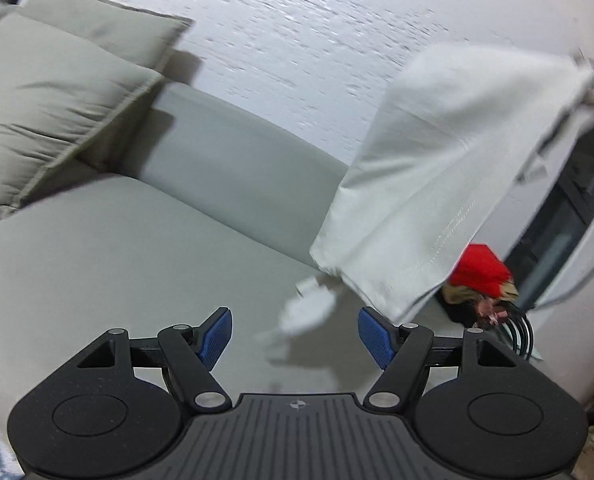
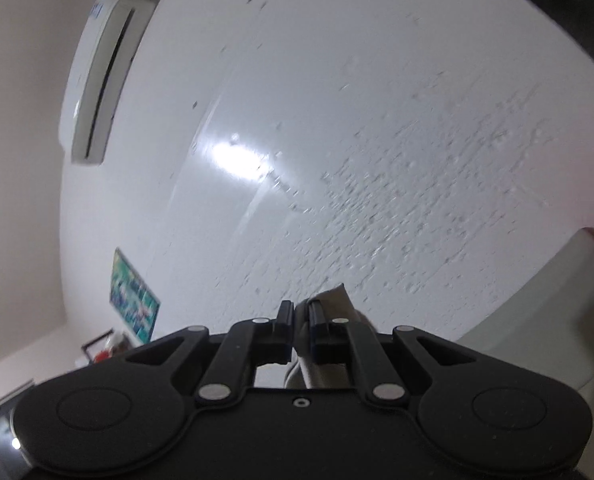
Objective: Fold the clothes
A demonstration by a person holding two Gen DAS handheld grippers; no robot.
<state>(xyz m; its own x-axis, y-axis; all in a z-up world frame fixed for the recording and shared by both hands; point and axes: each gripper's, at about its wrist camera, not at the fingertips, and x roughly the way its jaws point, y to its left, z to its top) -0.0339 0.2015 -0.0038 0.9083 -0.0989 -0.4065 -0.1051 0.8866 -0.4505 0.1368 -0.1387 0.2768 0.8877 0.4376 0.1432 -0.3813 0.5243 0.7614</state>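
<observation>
Left wrist view: our left gripper [image 1: 295, 338] has jaws wide apart, blue pads [image 1: 216, 338] bare, nothing btwn them. Below and ahead lies the grey sofa seat [image 1: 97, 272]; two cushions [image 1: 53, 120] sit up-left of it. The white garment [image 1: 437, 172] hangs in the air up-right of the gripper, its lower hem just above the right pad, not touching. A red item [image 1: 479, 268] lies beyond the cloth, far right.

Right wrist view: our right gripper [image 2: 300, 312] is nearly closed, pinching a fold of pale cloth [image 2: 333, 300] btwn its fingers. It tilts up twd the white wall [image 2: 337, 120]; an AC unit [image 2: 97, 80] sits up-left, the sofa back [image 2: 537, 300] to the right.
</observation>
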